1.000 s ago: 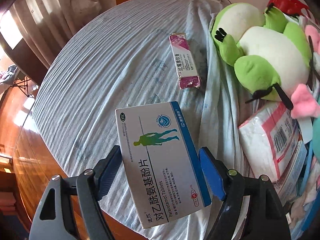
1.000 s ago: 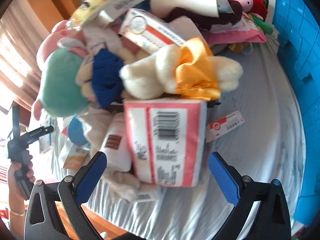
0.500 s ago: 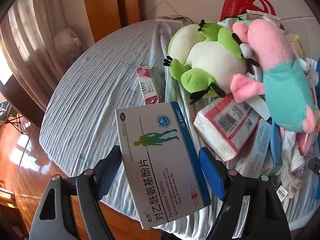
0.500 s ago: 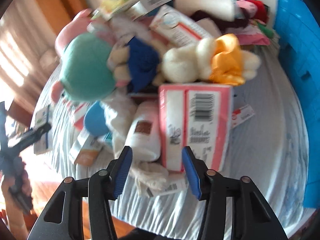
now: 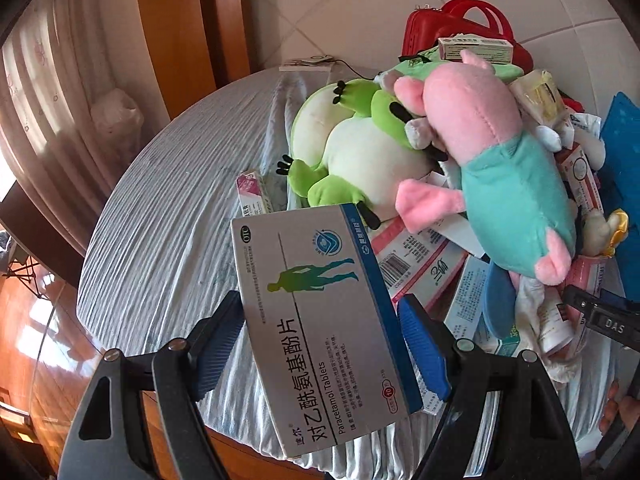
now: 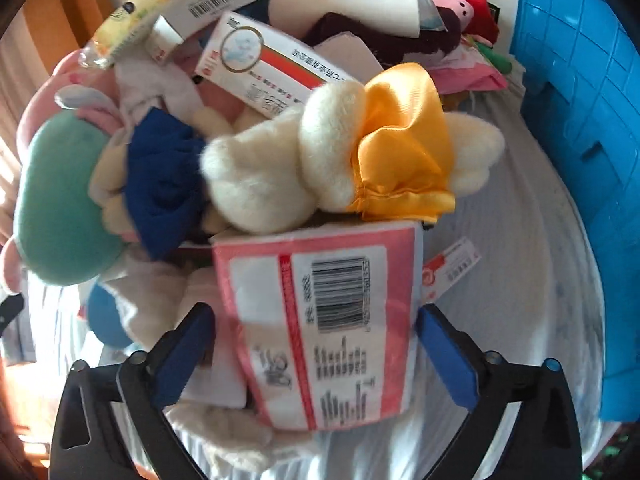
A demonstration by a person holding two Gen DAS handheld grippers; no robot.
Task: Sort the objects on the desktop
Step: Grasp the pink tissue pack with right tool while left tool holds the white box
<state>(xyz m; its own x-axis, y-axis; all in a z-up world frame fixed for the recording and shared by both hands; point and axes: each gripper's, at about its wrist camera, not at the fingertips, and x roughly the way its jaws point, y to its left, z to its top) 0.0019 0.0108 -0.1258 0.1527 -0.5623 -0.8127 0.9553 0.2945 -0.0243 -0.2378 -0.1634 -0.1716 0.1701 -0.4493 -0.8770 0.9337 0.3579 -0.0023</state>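
Observation:
My left gripper (image 5: 320, 344) is shut on a grey and blue paracetamol box (image 5: 320, 320) and holds it above the round table's striped cloth (image 5: 168, 232). My right gripper (image 6: 316, 348) stands around a pink and white tissue pack (image 6: 328, 332) with a barcode; both pads touch its sides. Above the pack lies a cream plush with a yellow bow (image 6: 360, 152). A pink and teal plush (image 5: 496, 176) and a green frog plush (image 5: 352, 148) lie on the pile.
A blue plastic basket (image 6: 584, 128) stands at the right. A pink medicine box (image 5: 252, 196) lies on the cloth. A red case (image 5: 448, 28) sits at the back. Medicine boxes (image 6: 260, 68), tags and plush toys form a heap.
The left gripper swung right with the box, bringing the plush pile into view. The right gripper narrowed, then moved in and now grips the tissue pack.

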